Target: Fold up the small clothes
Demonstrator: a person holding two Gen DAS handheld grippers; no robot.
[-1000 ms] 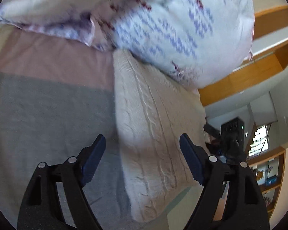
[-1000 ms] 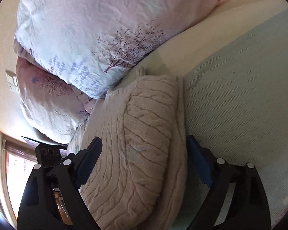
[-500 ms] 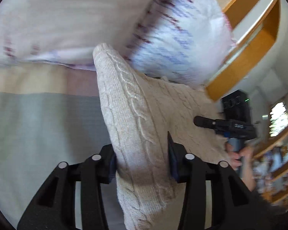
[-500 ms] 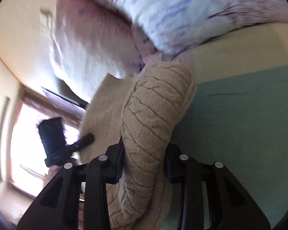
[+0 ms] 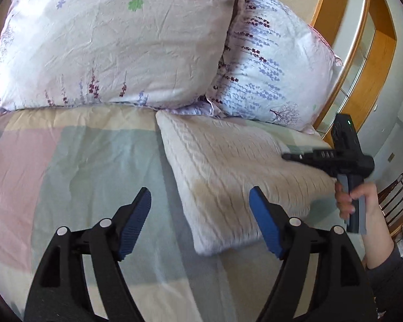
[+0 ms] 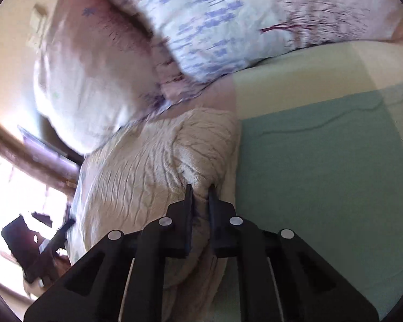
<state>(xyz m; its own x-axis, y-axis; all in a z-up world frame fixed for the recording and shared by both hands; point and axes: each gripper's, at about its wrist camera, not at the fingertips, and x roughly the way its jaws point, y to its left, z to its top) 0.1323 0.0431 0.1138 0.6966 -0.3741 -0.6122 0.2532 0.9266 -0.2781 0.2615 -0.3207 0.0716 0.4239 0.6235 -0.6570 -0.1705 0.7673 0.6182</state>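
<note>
A cream cable-knit sweater (image 5: 236,177) lies folded on the checked bedspread (image 5: 75,166), just below the pillows. My left gripper (image 5: 200,214) is open and empty, above the sweater's near left edge. My right gripper (image 6: 200,191) is shut on a fold of the sweater (image 6: 158,161) at its right side. The right gripper also shows in the left wrist view (image 5: 287,156), with its tips against the sweater and a hand on its handle.
Two floral pillows (image 5: 115,45) (image 5: 271,72) lean at the head of the bed, touching the sweater's far edge. A wooden headboard frame (image 5: 362,53) runs along the right. The bedspread (image 6: 322,174) spreads to the right in the right wrist view.
My left gripper has let go of the sweater, opened and drawn back. The sweater has dropped flat onto the bed. My right gripper stays shut on its fold.
</note>
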